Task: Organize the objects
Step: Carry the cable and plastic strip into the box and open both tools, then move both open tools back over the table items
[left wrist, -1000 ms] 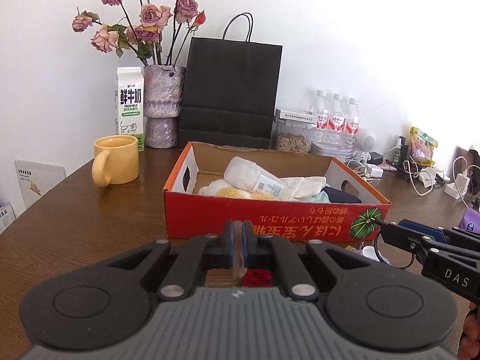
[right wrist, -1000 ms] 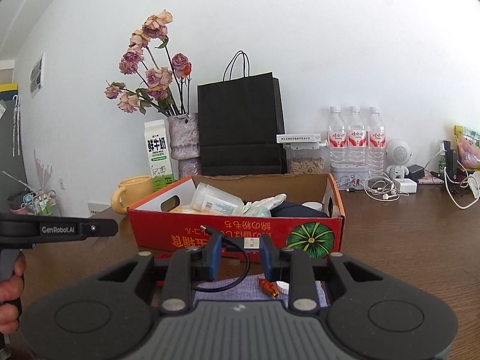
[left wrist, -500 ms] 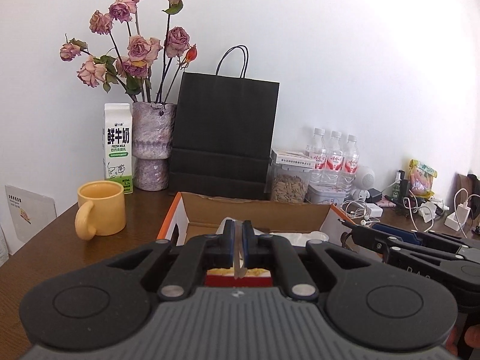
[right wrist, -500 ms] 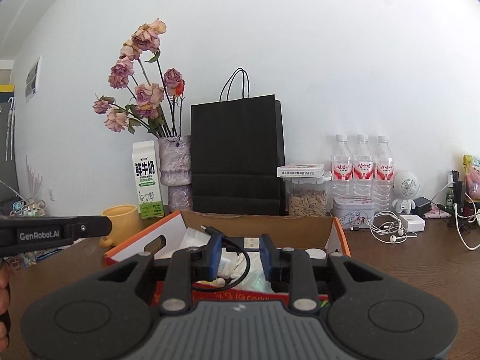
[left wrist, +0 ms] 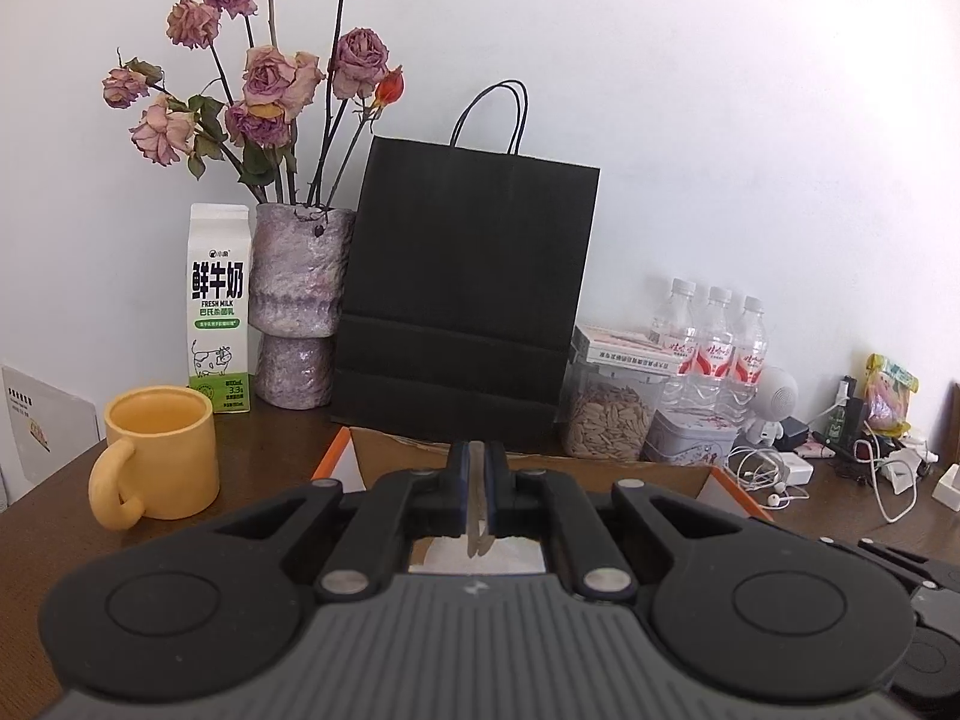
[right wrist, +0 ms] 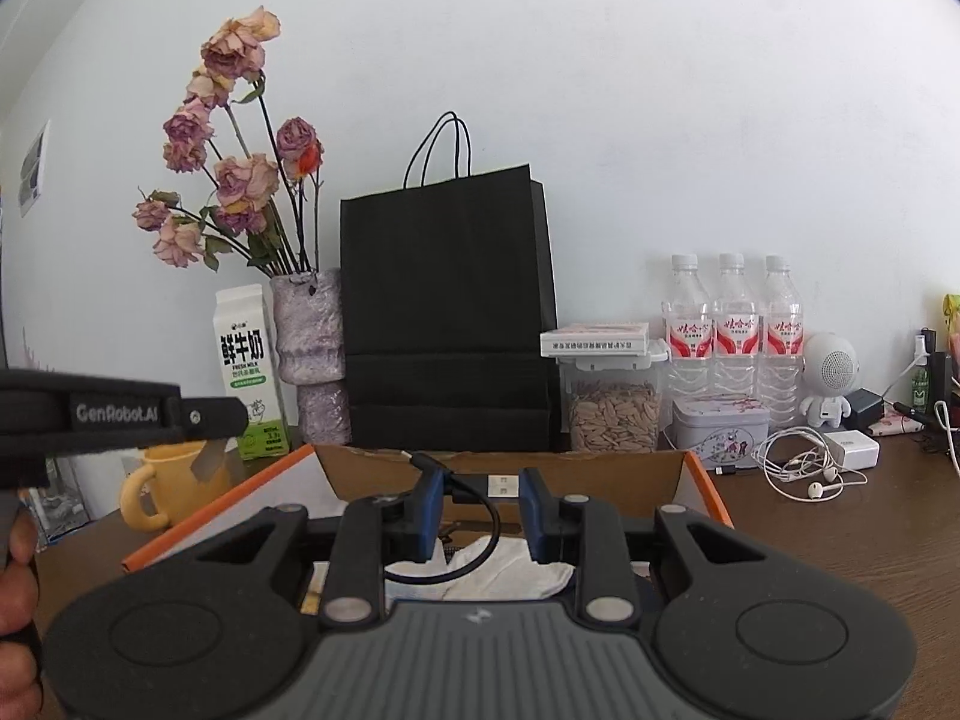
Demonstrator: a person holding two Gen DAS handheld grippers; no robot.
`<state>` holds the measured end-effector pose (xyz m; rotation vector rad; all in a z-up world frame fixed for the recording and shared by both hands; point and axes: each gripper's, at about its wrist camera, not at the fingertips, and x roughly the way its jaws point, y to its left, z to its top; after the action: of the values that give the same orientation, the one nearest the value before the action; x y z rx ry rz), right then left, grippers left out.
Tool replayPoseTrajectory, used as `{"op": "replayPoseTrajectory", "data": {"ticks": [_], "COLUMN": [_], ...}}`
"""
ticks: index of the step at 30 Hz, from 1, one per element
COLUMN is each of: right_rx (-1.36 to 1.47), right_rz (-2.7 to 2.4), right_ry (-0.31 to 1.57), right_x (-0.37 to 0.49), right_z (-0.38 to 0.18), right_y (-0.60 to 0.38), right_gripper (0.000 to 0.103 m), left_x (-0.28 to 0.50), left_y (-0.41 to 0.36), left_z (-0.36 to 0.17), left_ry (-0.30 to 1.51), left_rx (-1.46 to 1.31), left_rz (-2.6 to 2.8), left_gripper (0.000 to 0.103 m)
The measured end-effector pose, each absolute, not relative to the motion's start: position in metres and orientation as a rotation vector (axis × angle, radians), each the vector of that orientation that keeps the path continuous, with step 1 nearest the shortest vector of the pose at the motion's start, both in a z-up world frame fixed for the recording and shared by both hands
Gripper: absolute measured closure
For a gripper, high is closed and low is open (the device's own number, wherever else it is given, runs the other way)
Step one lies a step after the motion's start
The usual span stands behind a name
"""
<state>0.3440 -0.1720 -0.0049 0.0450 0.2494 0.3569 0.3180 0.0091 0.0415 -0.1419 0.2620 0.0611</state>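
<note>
While both hand-held grippers hover over the cardboard box [right wrist: 630, 474], their loads hang above its open top.

Right hand-held gripper [right wrist: 480, 501] clamps a black USB cable [right wrist: 486, 486], plug lying crosswise between the fingers; left hand-held gripper [left wrist: 478, 495] pinches a thin pale strip [left wrist: 477, 531]. Straight below lies white cloth [right wrist: 516, 570]; beyond stands the black paper bag [right wrist: 447, 312].

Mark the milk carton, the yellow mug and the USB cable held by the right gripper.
milk carton [left wrist: 219, 312], left wrist view, front panel.
yellow mug [left wrist: 165, 456], left wrist view, outer wall.
USB cable [right wrist: 503, 485], right wrist view, metal plug between the fingers.
</note>
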Motion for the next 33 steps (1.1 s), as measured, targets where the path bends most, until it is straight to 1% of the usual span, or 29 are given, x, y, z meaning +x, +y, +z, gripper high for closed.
{"op": "replayPoseTrajectory", "data": {"ticks": [5, 15, 16, 17, 18, 19, 20, 21, 22, 26, 33], "right_rx": [0.058, 0.026, 0.028, 0.028, 0.029, 0.030, 0.030, 0.029, 0.025, 0.022, 0.031], "right_rz": [0.338, 0.334, 0.333, 0.330, 0.327, 0.320, 0.312, 0.301, 0.295, 0.290, 0.287], "right_ry": [0.282, 0.297, 0.301, 0.306, 0.307, 0.301, 0.289, 0.270, 0.256, 0.259, 0.260], "right_x": [0.349, 0.347, 0.347, 0.347, 0.346, 0.344, 0.342, 0.340, 0.337, 0.336, 0.333], "right_z": [-0.014, -0.019, -0.020, -0.020, -0.020, -0.020, -0.019, -0.019, -0.018, -0.017, -0.017], "right_y": [-0.179, -0.176, -0.176, -0.176, -0.177, -0.177, -0.178, -0.178, -0.178, -0.178, -0.180], "right_gripper": [0.077, 0.077, 0.070, 0.064, 0.044, 0.021, 0.010, 0.000, 0.000, 0.000, 0.000], "left_x": [0.326, 0.322, 0.322, 0.322, 0.322, 0.322, 0.321, 0.320, 0.317, 0.314, 0.313], "left_y": [0.013, 0.009, 0.009, 0.010, 0.011, 0.012, 0.014, 0.015, 0.016, 0.016, 0.016], "left_z": [0.027, 0.018, 0.017, 0.016, 0.016, 0.015, 0.014, 0.014, 0.014, 0.016, 0.013], "left_ry": [0.299, 0.288, 0.286, 0.288, 0.288, 0.287, 0.282, 0.267, 0.245, 0.217, 0.238], "left_rx": [-0.114, -0.098, -0.101, -0.108, -0.117, -0.128, -0.141, -0.152, -0.160, -0.164, -0.152], "left_rz": [0.079, 0.078, 0.068, 0.066, 0.065, 0.065, 0.073, 0.088, 0.099, 0.096, 0.101], "left_gripper": [0.097, 0.095, 0.094, 0.088, 0.081, 0.050, 0.015, 0.004, 0.000, 0.000, 0.000]}}
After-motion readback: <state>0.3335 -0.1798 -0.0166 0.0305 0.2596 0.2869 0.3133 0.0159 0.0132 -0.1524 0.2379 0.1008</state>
